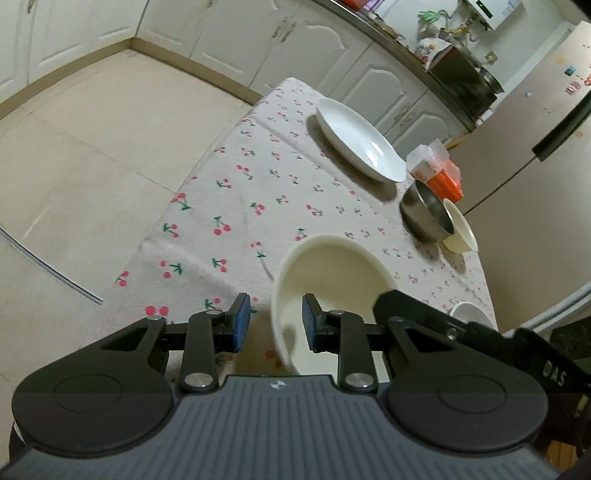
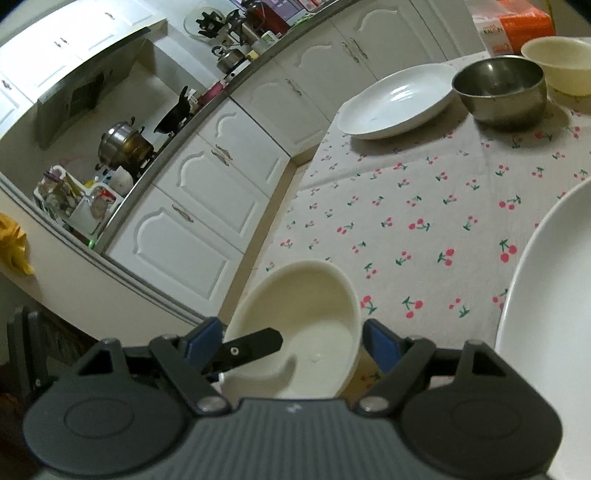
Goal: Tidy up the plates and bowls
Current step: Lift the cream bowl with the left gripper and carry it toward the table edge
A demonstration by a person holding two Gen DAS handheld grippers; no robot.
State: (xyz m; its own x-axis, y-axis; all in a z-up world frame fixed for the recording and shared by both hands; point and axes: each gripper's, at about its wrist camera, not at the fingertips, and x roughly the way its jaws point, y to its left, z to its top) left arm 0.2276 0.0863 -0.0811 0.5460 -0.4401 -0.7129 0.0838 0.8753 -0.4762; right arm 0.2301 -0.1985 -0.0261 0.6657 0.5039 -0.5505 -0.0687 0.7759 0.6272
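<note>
A cream bowl (image 1: 332,284) (image 2: 299,328) is near the table's front edge. My left gripper (image 1: 275,325) is open, its jaws either side of the bowl's left rim, one finger inside. My right gripper (image 2: 293,345) is open around the same bowl; a left gripper finger (image 2: 251,349) shows inside it. Farther back sit a white plate (image 1: 358,138) (image 2: 397,101), a steel bowl (image 1: 426,210) (image 2: 500,88) and a second cream bowl (image 1: 460,227) (image 2: 561,64). A large white plate (image 2: 546,314) lies at the right, and a small white bowl (image 1: 472,314) beyond my right gripper's arm.
The table has a cherry-print cloth (image 1: 258,184) (image 2: 424,192). An orange-and-white box (image 1: 437,170) (image 2: 513,26) stands behind the bowls. White kitchen cabinets (image 2: 207,206) and a cluttered counter run along the wall, with tiled floor (image 1: 92,147) left of the table.
</note>
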